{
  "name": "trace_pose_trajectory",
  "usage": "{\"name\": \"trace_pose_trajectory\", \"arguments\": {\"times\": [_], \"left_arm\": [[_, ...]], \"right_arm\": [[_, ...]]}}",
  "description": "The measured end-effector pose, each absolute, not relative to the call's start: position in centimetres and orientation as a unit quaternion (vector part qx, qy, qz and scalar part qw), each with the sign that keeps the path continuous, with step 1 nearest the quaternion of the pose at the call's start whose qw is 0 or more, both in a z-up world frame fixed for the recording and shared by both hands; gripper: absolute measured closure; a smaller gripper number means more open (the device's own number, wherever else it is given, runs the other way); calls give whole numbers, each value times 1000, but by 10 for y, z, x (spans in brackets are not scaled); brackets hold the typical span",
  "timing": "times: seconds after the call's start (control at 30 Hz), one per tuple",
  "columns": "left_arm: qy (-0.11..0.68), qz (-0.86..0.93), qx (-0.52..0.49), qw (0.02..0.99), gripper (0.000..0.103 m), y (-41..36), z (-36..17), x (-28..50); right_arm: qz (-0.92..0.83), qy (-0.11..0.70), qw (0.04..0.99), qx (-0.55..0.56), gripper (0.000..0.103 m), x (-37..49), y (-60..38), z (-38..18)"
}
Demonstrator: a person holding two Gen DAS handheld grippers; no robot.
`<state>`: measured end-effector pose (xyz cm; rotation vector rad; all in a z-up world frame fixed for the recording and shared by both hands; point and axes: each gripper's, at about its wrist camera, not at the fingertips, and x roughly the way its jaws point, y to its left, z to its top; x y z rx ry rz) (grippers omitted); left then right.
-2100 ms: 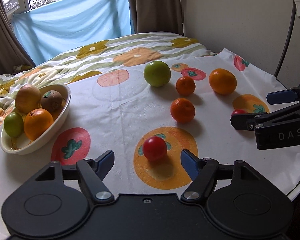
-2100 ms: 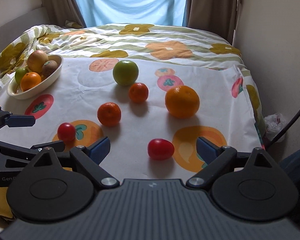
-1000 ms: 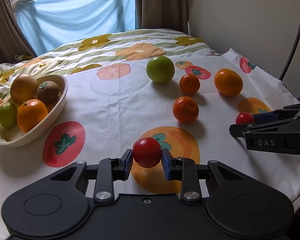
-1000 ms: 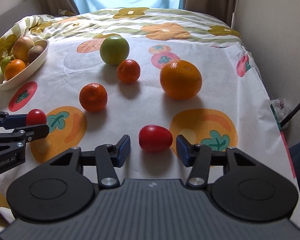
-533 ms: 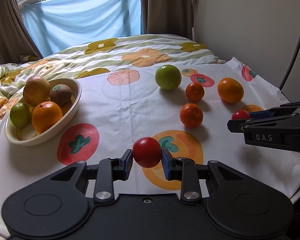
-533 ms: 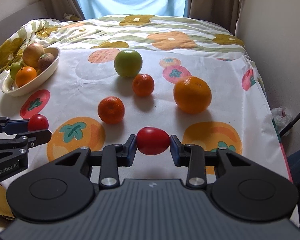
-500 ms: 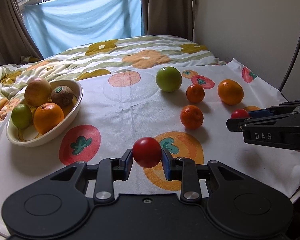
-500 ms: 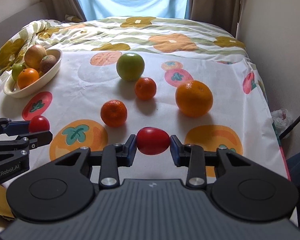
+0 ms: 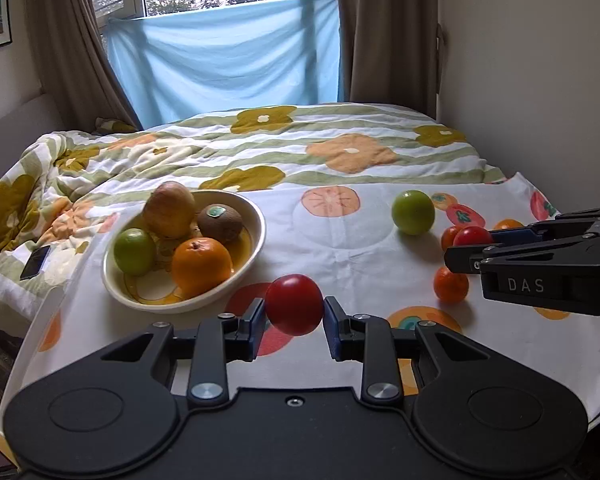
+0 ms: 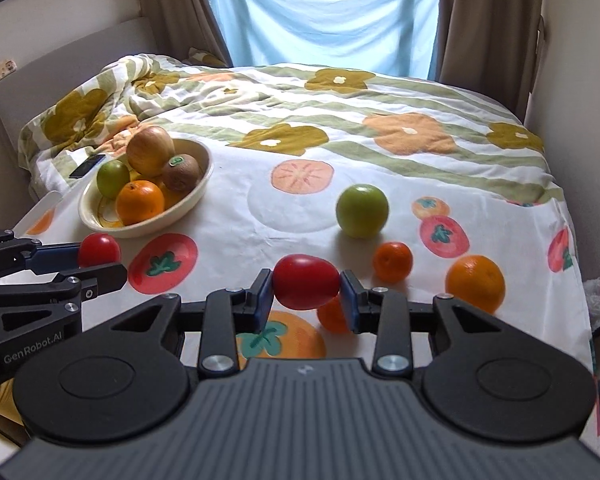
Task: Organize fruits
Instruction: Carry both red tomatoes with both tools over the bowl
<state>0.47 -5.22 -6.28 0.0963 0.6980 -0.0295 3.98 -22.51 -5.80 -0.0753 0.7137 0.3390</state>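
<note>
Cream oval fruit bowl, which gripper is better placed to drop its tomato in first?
Probably the left gripper: its round red tomato sits beside the cream oval bowl, nearer than the right gripper.

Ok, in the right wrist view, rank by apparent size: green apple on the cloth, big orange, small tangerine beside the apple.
1. Green apple and big orange: look alike, and the orange is nearer, so unranked.
2. Tangerine, clearly smallest.
</note>
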Motion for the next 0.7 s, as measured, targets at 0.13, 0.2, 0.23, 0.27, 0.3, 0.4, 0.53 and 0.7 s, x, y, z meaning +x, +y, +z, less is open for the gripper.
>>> {"name": "trace_pose_trajectory", "arguments": {"times": [0.13, 0.2, 0.23, 0.27, 0.3, 0.4, 0.53, 0.7], "left_arm": [[336, 5, 48, 941, 69, -27, -52, 9], [335, 11, 49, 941, 69, -14, -48, 12], [335, 13, 49, 941, 69, -8, -46, 14], [335, 15, 50, 941, 69, -2, -45, 16], [336, 16, 51, 941, 69, 5, -44, 17], [338, 15, 55, 939, 69, 20, -42, 25], [346, 7, 61, 936, 69, 43, -43, 39], [360, -15, 68, 930, 69, 70, -52, 59]], "right_arm": [[184, 341, 921, -37, 53, 44, -200, -47], [191, 340, 920, -36, 53, 48, -186, -43], [193, 339, 920, -37, 53, 49, -179, -41], [195, 339, 920, -37, 53, 51, -173, -39], [197, 339, 919, -37, 53, 54, -165, -37], [198, 341, 918, -35, 53, 60, -144, -33], [196, 346, 917, -34, 53, 68, -118, -32], [185, 355, 916, -26, 53, 81, -86, -35]]}}
